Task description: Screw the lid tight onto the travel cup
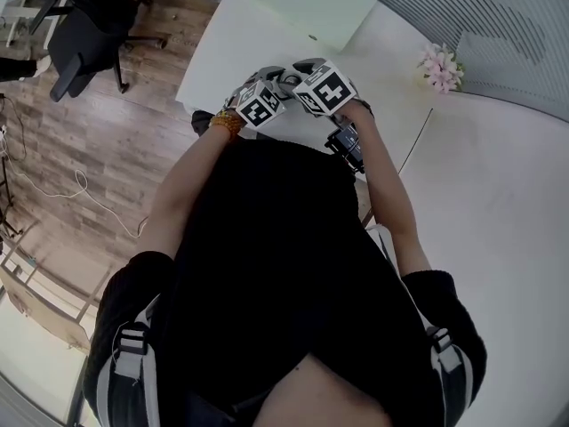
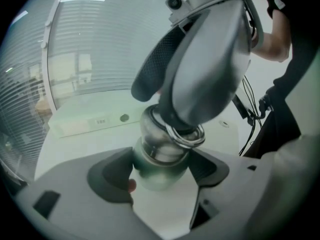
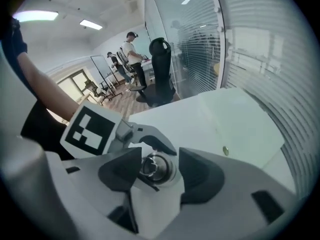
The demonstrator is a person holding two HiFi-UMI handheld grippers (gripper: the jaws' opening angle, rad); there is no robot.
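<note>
The travel cup [image 2: 159, 168] has a pale green body and stands between the pads of my left gripper [image 2: 160, 173], which press on its sides. Its steel lid [image 2: 156, 136], with a wire ring, sits on top. My right gripper [image 2: 210, 59] comes down over the lid from above. In the right gripper view the lid [image 3: 156, 167] lies between the pads of my right gripper [image 3: 159, 173], and the left gripper [image 3: 125, 134] shows behind it. In the head view both grippers, left [image 1: 260, 103] and right [image 1: 322, 87], meet over the white table [image 1: 498, 212]; the cup is hidden there.
Pink flowers [image 1: 442, 65] stand at the table's far right. A long white box [image 2: 90, 121] lies at the back of the table. A black office chair [image 1: 89, 16] stands on the wood floor to the left. People [image 3: 132, 54] stand far off.
</note>
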